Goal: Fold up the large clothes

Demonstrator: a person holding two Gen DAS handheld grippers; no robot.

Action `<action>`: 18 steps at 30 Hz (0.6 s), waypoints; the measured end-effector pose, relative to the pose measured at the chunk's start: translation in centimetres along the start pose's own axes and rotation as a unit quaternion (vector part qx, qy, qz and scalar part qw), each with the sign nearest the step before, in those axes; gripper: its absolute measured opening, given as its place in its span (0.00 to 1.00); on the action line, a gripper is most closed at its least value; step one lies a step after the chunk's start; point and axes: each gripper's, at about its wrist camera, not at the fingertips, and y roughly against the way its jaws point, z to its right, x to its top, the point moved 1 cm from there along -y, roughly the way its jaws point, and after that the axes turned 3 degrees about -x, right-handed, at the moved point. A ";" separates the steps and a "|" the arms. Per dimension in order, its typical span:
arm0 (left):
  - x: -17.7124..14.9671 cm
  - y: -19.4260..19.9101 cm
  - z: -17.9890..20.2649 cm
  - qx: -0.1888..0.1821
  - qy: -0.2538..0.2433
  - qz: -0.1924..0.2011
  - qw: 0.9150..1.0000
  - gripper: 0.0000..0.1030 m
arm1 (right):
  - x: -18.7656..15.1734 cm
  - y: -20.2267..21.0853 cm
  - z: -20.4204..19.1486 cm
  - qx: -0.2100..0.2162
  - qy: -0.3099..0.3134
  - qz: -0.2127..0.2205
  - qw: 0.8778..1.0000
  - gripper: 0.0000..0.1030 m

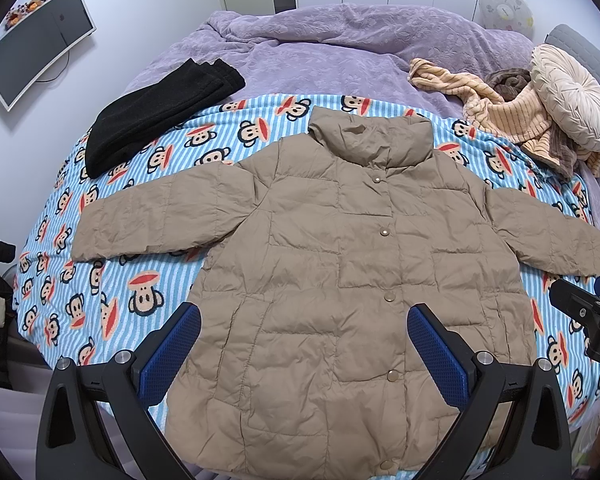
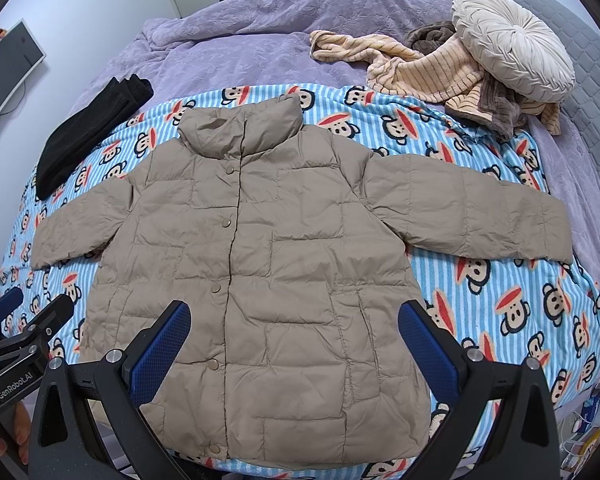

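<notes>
Fingers on your left gripper (image 1: 304, 354) and right gripper (image 2: 294, 350) are hovering wide and empty over the jacket (image 1: 340, 280) lying flat on the bed (image 1: 340, 44), so shallow pinches are risking slips.

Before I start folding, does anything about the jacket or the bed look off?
The tan puffer jacket lies flat, snapped shut, sleeves spread, nothing askew. The only untidy spot is a crumpled striped fleece garment heaped under the round cushion, clear of the jacket. Both grippers are open and empty.
</notes>
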 end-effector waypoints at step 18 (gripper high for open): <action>-0.2 0.0 0.6 -0.008 0.003 -0.003 1.000 1.00 | 0.8 0.5 -0.8 -0.002 -0.002 -0.008 1.000 1.00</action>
